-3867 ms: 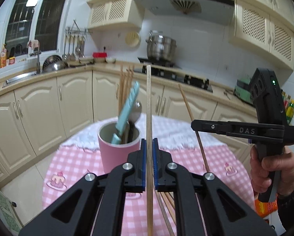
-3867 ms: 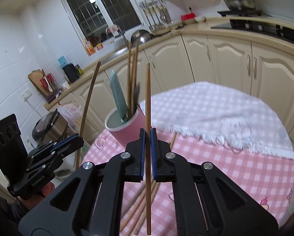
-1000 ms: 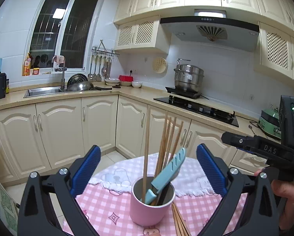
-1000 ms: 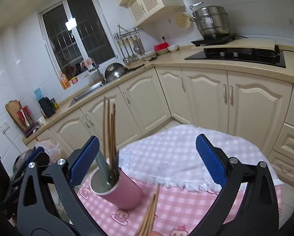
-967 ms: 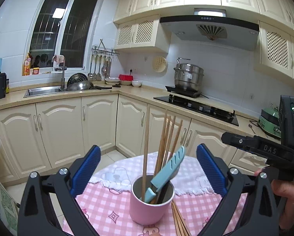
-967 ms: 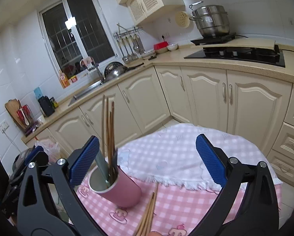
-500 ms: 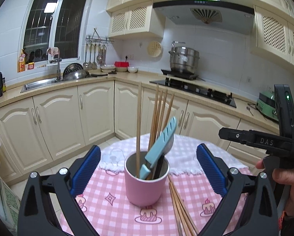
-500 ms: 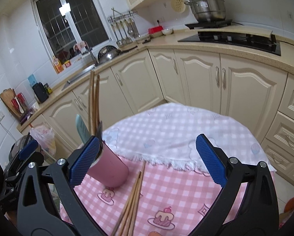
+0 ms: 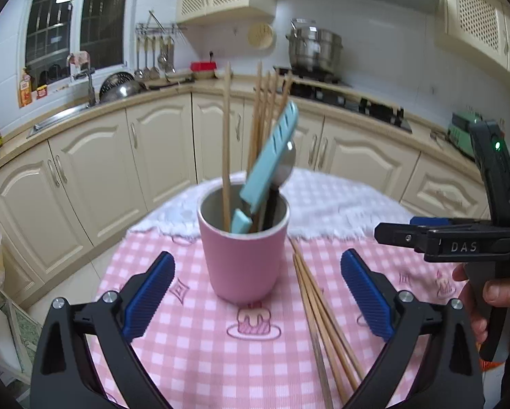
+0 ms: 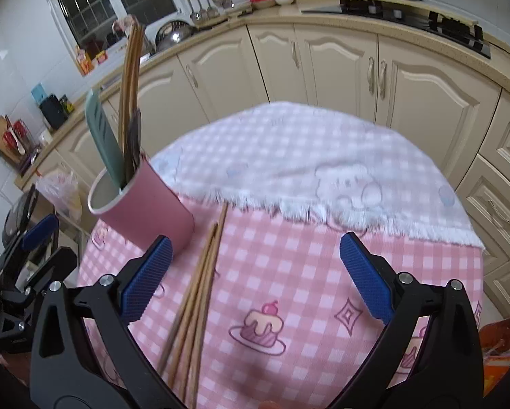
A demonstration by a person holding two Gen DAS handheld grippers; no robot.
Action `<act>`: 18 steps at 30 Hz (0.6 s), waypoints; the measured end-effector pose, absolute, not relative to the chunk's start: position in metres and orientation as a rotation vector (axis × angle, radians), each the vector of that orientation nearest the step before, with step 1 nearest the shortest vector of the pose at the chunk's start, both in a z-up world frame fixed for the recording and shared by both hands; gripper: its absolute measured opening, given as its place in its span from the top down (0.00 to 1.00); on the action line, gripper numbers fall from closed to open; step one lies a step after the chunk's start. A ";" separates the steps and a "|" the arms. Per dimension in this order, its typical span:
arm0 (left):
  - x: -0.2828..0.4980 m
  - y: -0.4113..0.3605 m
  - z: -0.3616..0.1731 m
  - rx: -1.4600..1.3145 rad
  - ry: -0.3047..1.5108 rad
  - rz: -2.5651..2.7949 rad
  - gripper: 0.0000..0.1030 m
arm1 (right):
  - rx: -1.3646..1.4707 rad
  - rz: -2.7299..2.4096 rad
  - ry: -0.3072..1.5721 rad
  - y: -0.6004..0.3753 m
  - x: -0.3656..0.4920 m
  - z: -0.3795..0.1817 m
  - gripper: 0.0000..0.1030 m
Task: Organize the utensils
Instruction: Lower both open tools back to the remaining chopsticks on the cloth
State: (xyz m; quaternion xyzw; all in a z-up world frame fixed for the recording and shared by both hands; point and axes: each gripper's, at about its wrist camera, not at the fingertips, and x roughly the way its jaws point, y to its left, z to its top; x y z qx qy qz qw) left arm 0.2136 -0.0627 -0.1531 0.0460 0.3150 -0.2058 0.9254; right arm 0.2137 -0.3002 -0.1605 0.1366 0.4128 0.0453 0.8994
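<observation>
Chopsticks (image 9: pixel 326 327) lie loose on the pink checked cloth of the counter (image 9: pixel 193 347), a small bundle just to the right of the pink cup (image 9: pixel 243 252) and touching or nearly touching its base. In the left wrist view the cup stands ahead of the left tongs (image 9: pixel 255 293), between the two blue pads, and the bundle runs down toward the right pad. In the right wrist view the same bundle (image 10: pixel 193 300) passes close by the left pad of the right tongs (image 10: pixel 255 279), with the cup (image 10: pixel 142 208) off to the left.

The cup holds upright chopsticks (image 9: pixel 226 143), a pale blue knife (image 9: pixel 268 167) leaning right, and a spoon (image 9: pixel 285 167) behind it (its handle hidden in the cup).

Both pairs of tongs stand wide apart and grip nothing. A few seconds back each was clamped on a single chopstick; those now stand in the cup. Half a second ago both cameras sat higher, and both have since dipped toward the cloth.

The right hand (image 9: pixel 490 303) wraps the handle of its tool at the right edge of the left view, the tool held level above the cloth.
</observation>
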 end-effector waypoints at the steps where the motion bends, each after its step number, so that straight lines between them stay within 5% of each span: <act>1: 0.214 -0.065 -0.155 0.101 0.656 -0.422 0.07 | 0.282 0.096 0.863 -0.299 0.213 -0.163 0.06; 18: 0.212 -0.096 -0.238 0.306 0.917 -0.446 0.07 | 0.239 0.085 0.987 -0.297 0.201 -0.200 0.06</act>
